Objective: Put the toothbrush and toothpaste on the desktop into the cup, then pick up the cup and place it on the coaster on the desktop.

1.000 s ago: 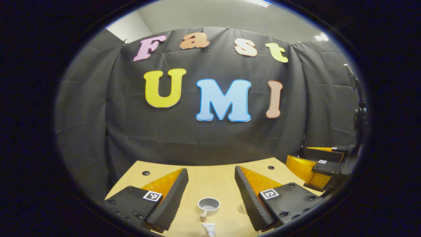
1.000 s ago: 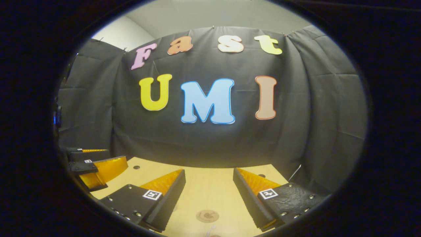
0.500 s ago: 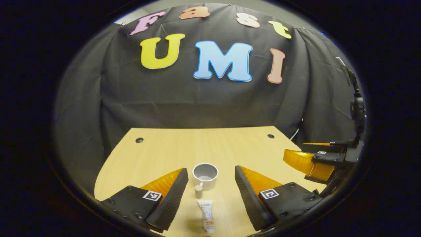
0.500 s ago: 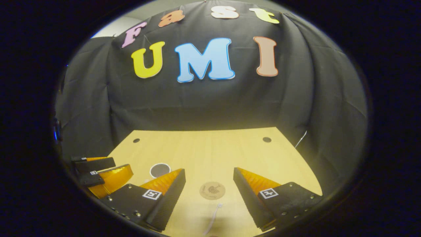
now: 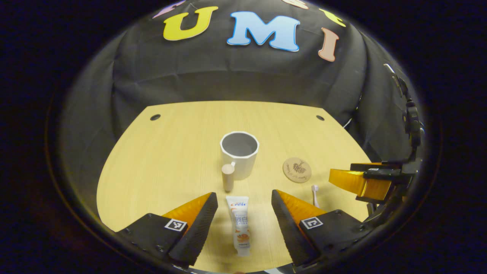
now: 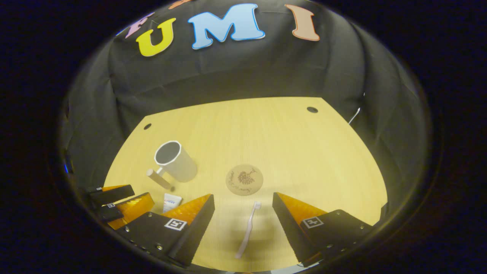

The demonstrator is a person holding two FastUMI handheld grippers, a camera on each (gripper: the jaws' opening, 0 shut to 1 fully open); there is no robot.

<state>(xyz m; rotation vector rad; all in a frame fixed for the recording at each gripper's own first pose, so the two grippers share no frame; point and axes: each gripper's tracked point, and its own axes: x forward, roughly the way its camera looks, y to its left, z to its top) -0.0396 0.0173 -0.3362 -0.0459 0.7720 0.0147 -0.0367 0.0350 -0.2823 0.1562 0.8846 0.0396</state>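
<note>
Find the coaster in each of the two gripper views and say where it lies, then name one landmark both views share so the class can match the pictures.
Left gripper view: the coaster lies right of centre, to the right of the cup.
Right gripper view: the coaster lies near the centre, just beyond the toothbrush head.
Shared landmark: the cup with its wooden handle.

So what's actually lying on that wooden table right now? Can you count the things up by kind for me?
Cup: 1
Toothpaste tube: 1
Toothbrush: 1
Coaster: 1
Total: 4 things on the table. Both the left hand-held gripper and the right hand-held gripper hang open above it, holding nothing.
</note>
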